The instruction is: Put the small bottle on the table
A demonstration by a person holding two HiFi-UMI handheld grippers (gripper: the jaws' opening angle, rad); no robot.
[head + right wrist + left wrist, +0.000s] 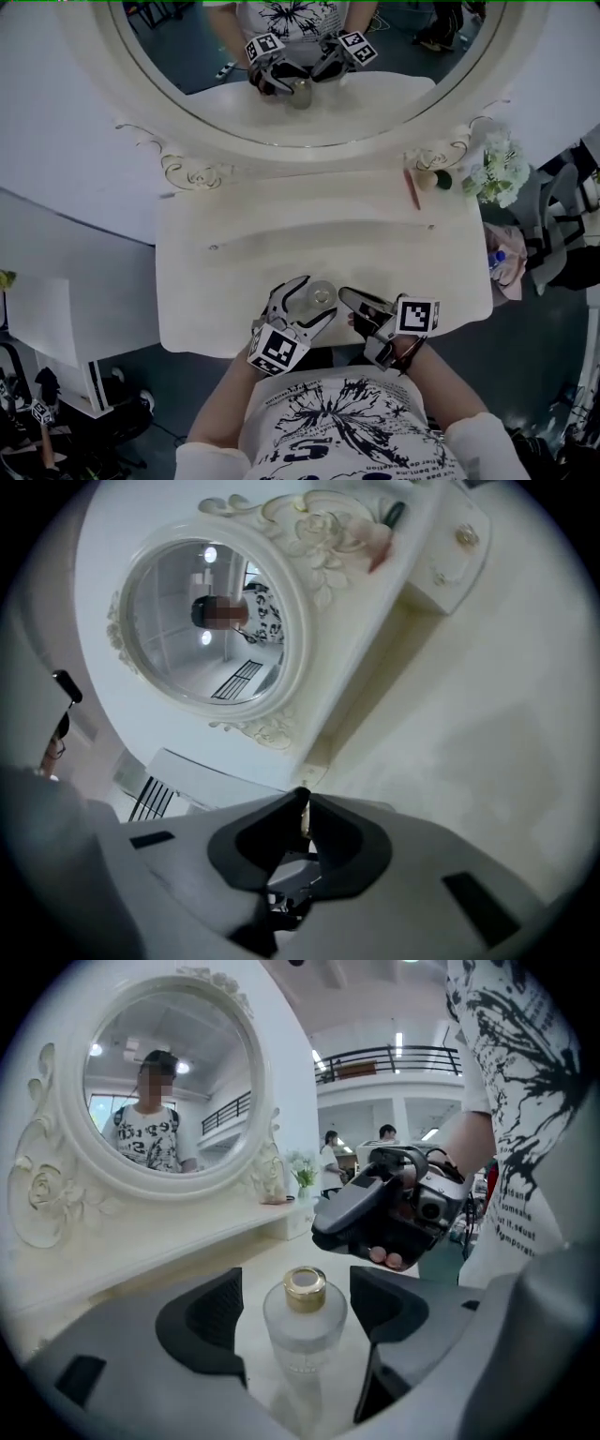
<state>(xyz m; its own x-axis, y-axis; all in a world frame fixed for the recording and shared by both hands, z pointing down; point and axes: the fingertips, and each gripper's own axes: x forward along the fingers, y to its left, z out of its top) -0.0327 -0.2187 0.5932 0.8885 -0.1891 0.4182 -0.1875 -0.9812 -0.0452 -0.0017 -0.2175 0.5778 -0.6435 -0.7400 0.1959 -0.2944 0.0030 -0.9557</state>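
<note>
A small frosted glass bottle (321, 295) with a gold cap (305, 1285) stands upright on the white dressing table (216, 291) near its front edge. My left gripper (315, 300) is open around it: in the left gripper view the bottle (305, 1326) sits between the dark pads (202, 1321), with a gap on the left and almost none on the right. My right gripper (347, 296) hovers just right of the bottle, shut, with nothing between its tips (304, 803). The left gripper view shows it beyond the bottle, held in a hand.
A big round mirror (309, 142) rises behind a raised shelf (309, 202). On the shelf's right end lie a pink stick (412, 187), a small round item (436, 178) and white flowers (497, 169). The table's front edge (216, 349) runs just below the grippers.
</note>
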